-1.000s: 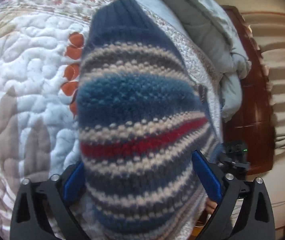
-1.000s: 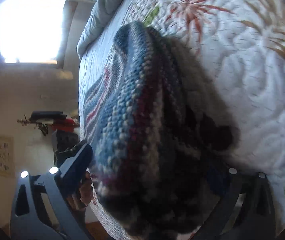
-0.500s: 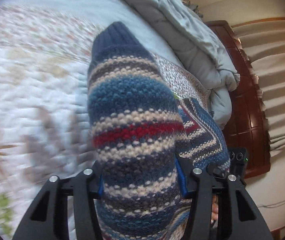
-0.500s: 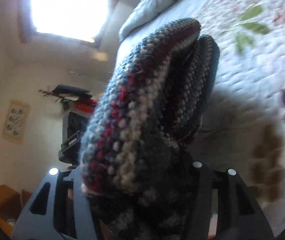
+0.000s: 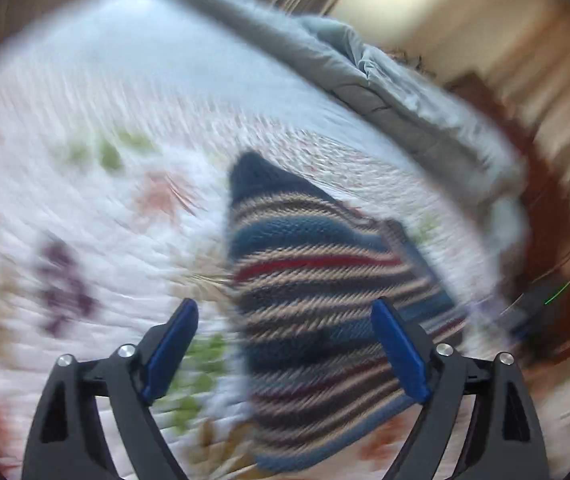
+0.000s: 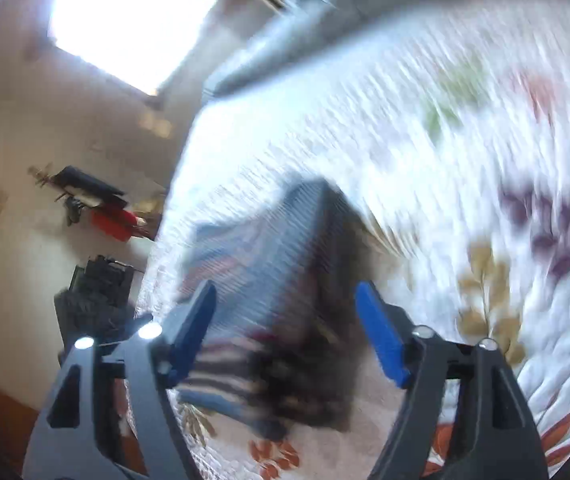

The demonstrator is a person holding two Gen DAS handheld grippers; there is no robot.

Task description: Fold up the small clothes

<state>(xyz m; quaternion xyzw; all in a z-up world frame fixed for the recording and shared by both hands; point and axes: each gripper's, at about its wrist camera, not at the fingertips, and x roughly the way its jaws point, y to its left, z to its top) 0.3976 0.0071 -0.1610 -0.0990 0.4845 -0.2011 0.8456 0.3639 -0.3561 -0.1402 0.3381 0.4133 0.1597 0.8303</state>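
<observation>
A striped knit garment [image 5: 317, 264] in blue, cream and red lies bunched on the flowered quilt [image 5: 85, 208]. My left gripper [image 5: 285, 304] hovers above its near end. Its jaws are opening and stand wide, and the blue pads [image 5: 173, 344] are off the wool. In the right wrist view the same garment [image 6: 269, 256] lies below my right gripper [image 6: 285, 288]. Those jaws are opening too, with a gap between the pads [image 6: 381, 340] and the knit. Both views are heavily blurred by motion.
A grey duvet [image 5: 397, 92] is heaped along the far side of the bed, against a dark wooden bed frame [image 5: 545, 184]. The quilt's edge [image 6: 165, 264] drops off to the left in the right wrist view. Past it are a wall and a bright window [image 6: 133, 12].
Half a second ago both grippers were shut on the knit garment. Both have let go and pulled back and up, and the garment now rests on the quilt.
</observation>
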